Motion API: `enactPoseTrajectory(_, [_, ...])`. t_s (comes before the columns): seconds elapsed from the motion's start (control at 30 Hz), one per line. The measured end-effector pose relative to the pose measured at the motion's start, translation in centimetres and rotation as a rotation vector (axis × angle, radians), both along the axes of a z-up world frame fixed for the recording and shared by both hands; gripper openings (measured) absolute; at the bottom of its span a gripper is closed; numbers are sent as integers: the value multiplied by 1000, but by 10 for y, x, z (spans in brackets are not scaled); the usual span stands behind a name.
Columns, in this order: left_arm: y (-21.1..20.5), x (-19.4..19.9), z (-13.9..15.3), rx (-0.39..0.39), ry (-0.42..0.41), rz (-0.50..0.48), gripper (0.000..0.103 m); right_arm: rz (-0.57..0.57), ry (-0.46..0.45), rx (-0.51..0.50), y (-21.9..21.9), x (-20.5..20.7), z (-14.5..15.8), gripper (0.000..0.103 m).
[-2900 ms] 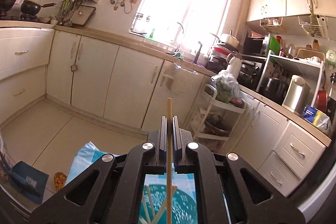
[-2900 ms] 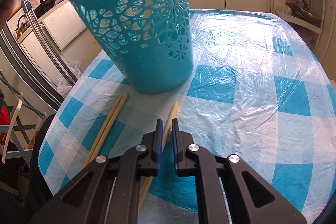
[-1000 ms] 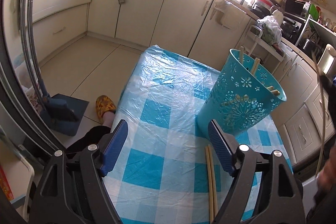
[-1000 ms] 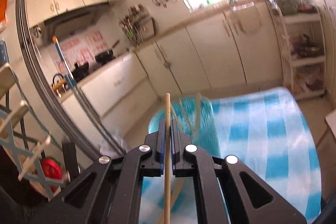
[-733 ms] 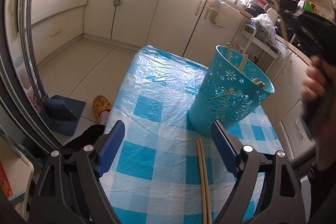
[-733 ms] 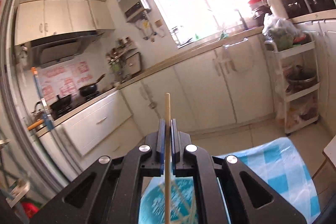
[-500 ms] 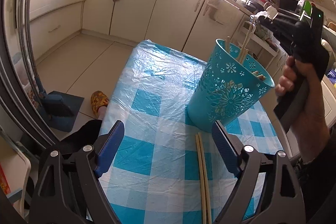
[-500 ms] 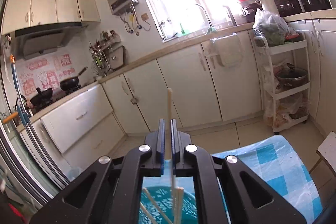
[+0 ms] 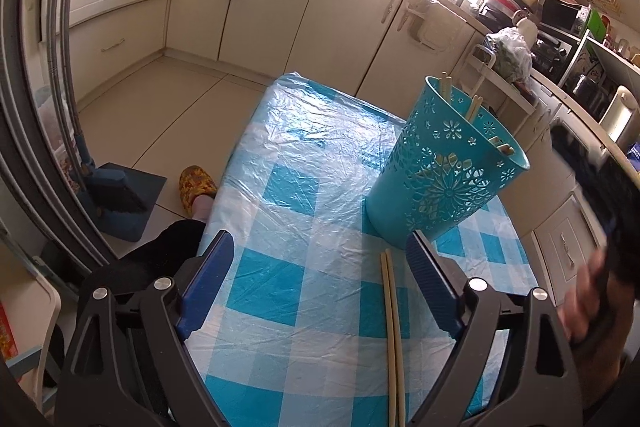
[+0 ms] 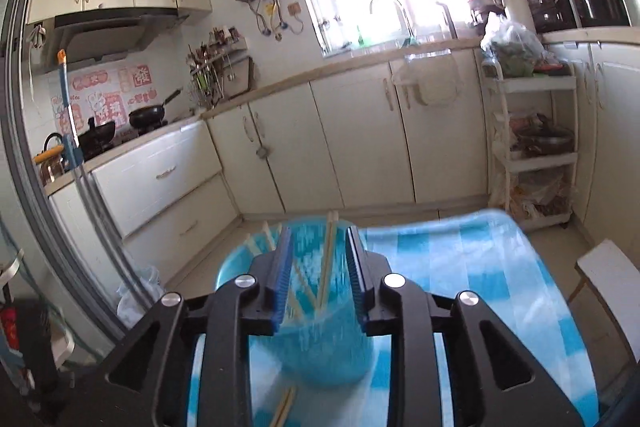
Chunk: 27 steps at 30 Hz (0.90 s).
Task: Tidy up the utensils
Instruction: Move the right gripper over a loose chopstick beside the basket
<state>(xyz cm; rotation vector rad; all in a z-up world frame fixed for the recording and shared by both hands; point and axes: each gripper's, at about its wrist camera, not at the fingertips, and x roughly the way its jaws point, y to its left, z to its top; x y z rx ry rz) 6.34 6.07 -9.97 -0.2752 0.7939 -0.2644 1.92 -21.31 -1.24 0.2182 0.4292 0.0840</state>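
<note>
Under both tools spreads the bench point(image 9: 304, 187), checked blue and white. Ahead and right of the left tool point(image 9: 320, 271) stands the teal basket point(image 9: 440, 183), several chopsticks leaning inside it. Directly below the right tool point(image 10: 316, 263) (jaws parted, empty) is that basket's mouth. Two loose chopsticks point(image 9: 390, 319) lie side by side just inside the left tool's right finger, long axis running straight ahead toward the basket. With its jaws spread wide and empty, the left tool seems nearer.

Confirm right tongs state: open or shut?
Open. The right tongs show a clear gap between the blue pads, nothing clamped; the teal basket with chopsticks sits below.
</note>
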Motion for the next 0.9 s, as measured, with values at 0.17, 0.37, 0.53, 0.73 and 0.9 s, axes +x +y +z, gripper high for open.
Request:
enactPoseTrajectory(0.17, [4, -7, -2, 8, 15, 16, 85, 85, 250, -44, 26, -14, -63, 27])
enactPoseTrajectory(0.37, [8, -16, -7, 30, 29, 16, 86, 167, 429, -66, 56, 3, -111, 21])
enactPoseTrajectory(0.53, [15, -18, -12, 32, 49, 25, 87, 162, 461, -100, 70, 22, -120, 20])
enactPoseTrajectory(0.73, [16, -17, -15, 29, 57, 26, 87, 147, 483, -152, 77, 27, -127, 10])
enactPoseTrajectory(0.9, [11, -17, -17, 41, 67, 11, 87, 147, 483, -200, 79, 26, -127, 10])
